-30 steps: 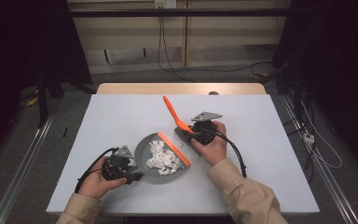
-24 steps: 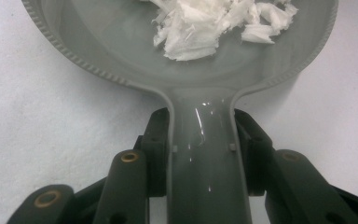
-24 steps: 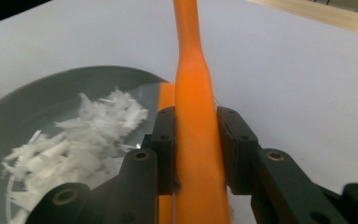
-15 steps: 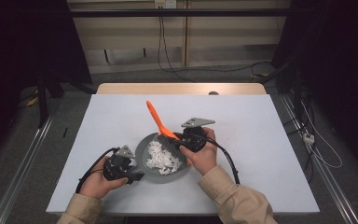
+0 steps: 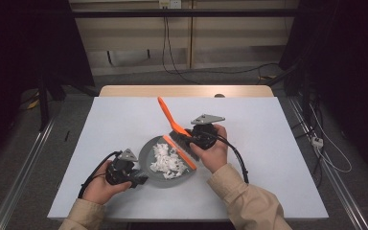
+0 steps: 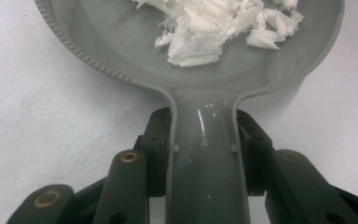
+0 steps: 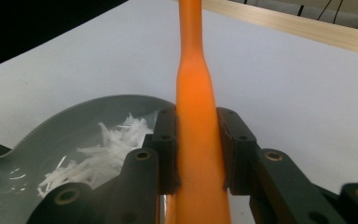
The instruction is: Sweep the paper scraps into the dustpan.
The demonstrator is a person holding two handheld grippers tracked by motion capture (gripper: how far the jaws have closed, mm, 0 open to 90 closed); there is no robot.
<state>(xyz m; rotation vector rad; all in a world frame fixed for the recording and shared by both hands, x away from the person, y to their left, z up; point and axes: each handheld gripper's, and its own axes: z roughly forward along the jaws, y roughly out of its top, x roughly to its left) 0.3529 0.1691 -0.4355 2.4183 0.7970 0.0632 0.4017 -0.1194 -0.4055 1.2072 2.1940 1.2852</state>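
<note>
A grey dustpan (image 5: 159, 179) lies near the table's front edge, with white paper shreds (image 5: 166, 159) piled in it. My left gripper (image 5: 140, 180) is shut on the pan's handle (image 6: 205, 154), jaws clamped on both sides, and the shreds (image 6: 214, 28) lie just ahead in the pan bowl (image 6: 121, 51). My right gripper (image 5: 186, 139) is shut on an orange brush (image 5: 168, 119). Its head rests along the pan's right rim and its handle slants up and to the far left. In the right gripper view the jaws (image 7: 198, 140) squeeze the orange handle (image 7: 196, 93) beside the dustpan (image 7: 65, 128).
The pale table (image 5: 273, 143) has a wooden far edge (image 5: 187, 91). Metal rails run on the floor at both sides, and cables lie on the floor at right and behind. A black cable trails from each gripper toward the person's sleeves.
The right gripper and brush have shifted a little left, toward the pan, and the handle now leans more to the left. The left gripper and dustpan have stayed still.
</note>
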